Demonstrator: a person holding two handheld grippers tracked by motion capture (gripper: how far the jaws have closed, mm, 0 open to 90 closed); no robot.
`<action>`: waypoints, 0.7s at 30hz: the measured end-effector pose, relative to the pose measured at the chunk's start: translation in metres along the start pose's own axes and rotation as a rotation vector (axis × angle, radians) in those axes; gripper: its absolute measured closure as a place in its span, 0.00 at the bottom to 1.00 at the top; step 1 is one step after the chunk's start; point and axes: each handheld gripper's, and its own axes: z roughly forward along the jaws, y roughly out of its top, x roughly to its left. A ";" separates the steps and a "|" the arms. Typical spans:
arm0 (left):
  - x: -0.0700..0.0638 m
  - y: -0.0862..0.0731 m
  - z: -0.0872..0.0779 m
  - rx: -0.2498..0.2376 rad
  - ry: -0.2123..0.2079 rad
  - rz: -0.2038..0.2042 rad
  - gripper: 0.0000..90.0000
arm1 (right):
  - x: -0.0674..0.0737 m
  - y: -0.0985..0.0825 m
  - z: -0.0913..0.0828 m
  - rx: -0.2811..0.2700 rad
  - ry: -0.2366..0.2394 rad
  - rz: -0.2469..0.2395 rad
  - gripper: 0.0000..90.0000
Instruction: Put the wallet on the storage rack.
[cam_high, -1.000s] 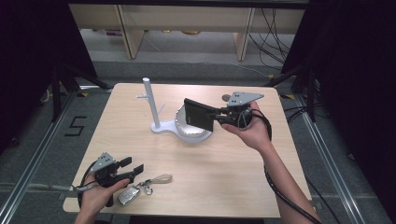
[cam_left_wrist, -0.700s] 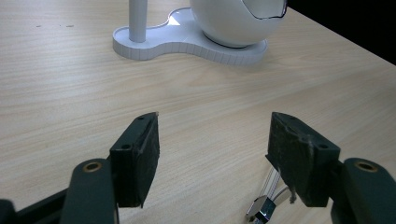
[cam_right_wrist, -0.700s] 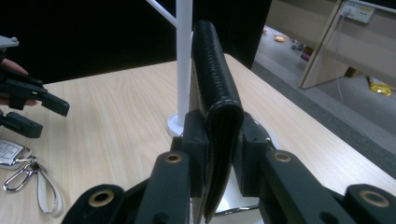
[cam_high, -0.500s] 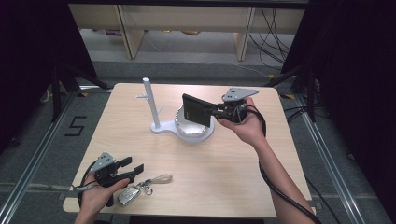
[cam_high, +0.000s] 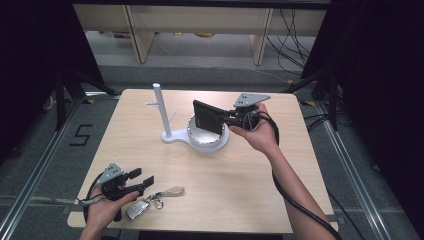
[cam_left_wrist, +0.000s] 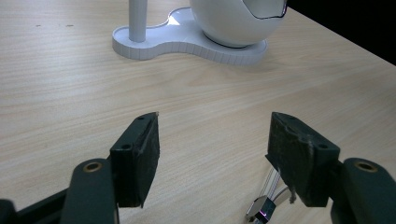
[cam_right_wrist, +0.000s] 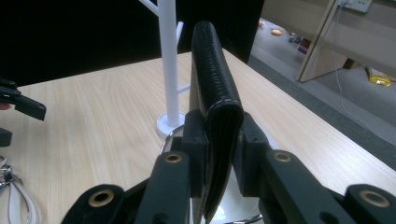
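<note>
A: Right gripper (cam_high: 226, 119)?
B: Clamped on the wallet (cam_high: 207, 116), held on edge, sticking out past the pads, above the bowl (cam_high: 206, 139) near the bench's (cam_high: 240, 170) far edge.

A: Left gripper (cam_high: 141, 183)?
B: Jaws apart, nothing between, resting at the near-left corner, just beside the keys (cam_high: 140, 208).

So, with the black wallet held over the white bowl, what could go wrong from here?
1. The right gripper pinches the wallet by one edge only, so it may swing or slip.
2. The wallet looks about as wide as the bowl, so it may catch the rim or tip out.
3. The white post stands close beside the bowl; the wallet could knock it.
</note>
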 end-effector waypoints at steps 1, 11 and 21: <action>0.000 0.000 0.000 0.000 0.000 0.000 0.38 | -0.001 0.000 0.001 0.000 -0.002 -0.005 0.87; 0.001 -0.001 0.001 0.005 -0.006 0.000 0.38 | -0.004 -0.005 0.012 0.020 -0.012 0.012 0.87; 0.000 -0.002 0.002 0.007 -0.005 -0.001 0.38 | -0.004 -0.008 0.020 0.032 -0.015 0.023 0.87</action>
